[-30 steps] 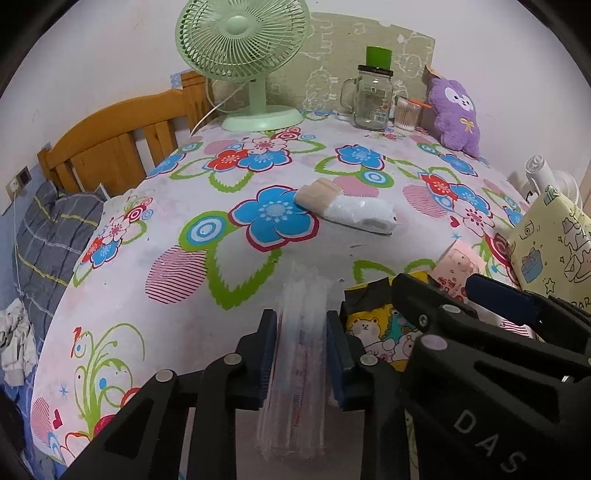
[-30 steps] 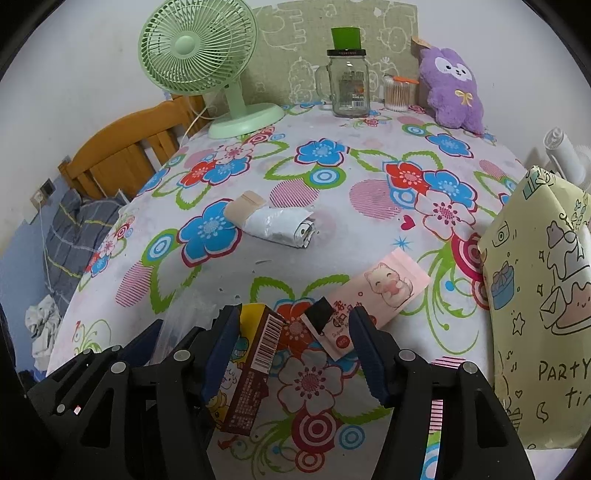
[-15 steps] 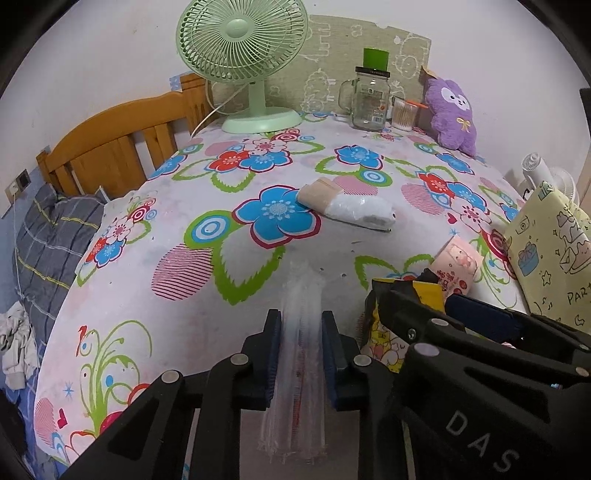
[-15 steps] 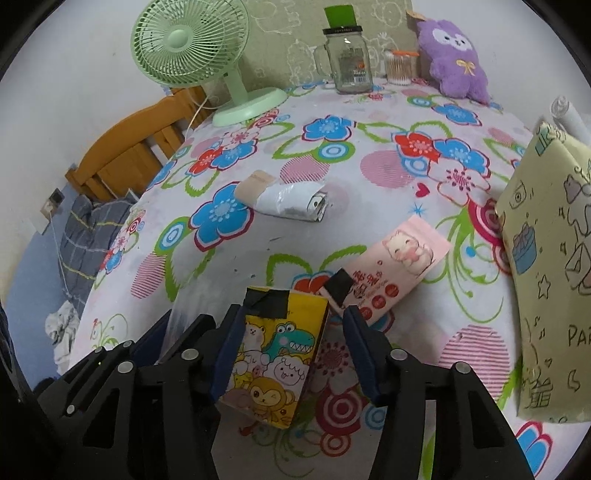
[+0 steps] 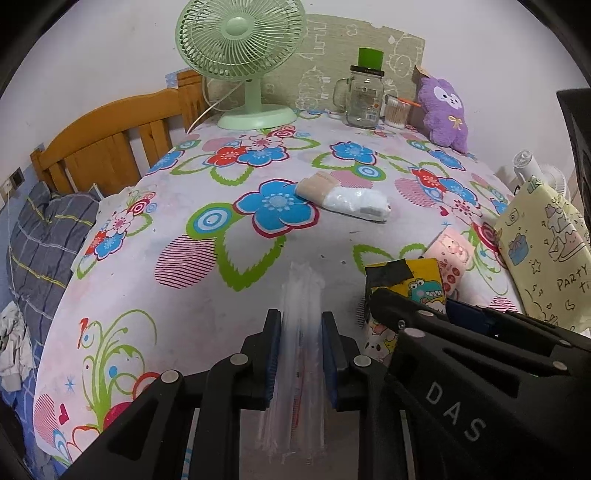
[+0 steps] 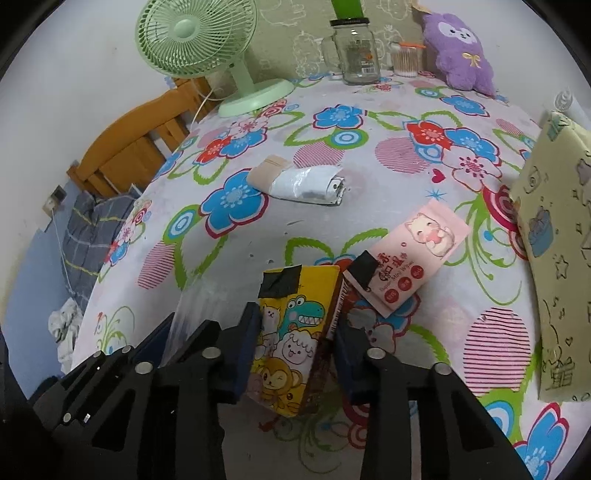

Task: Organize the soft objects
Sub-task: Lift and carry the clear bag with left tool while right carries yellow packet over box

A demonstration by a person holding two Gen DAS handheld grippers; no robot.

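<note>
My left gripper (image 5: pixel 300 321) is shut on a clear plastic pack (image 5: pixel 301 280) that lies lengthwise on the flowered tablecloth (image 5: pixel 207 295). Just to its right, my right gripper (image 6: pixel 297 321) is closing its jaws on a yellow cartoon-print box (image 6: pixel 291 295). Both pads touch the box's sides, and black tape covers its top corner. A pink tissue packet (image 6: pixel 417 254) with a cat print lies beside the box on the right. Further back at mid table lies a white rolled bundle (image 6: pixel 303 182) with a beige end.
A yellow party bag (image 6: pixel 554 240) stands at the right edge. Along the back wall stand a green fan (image 6: pixel 195 33), a glass jar (image 6: pixel 356 51), a cup of cotton swabs (image 6: pixel 406 59) and a purple plush (image 6: pixel 458 55). A wooden headboard (image 5: pixel 110 136) and bedding are on the left.
The right jaws have come together onto the yellow box, which now shows its printed face instead of its barcode edge. The left gripper keeps its hold on the clear pack.
</note>
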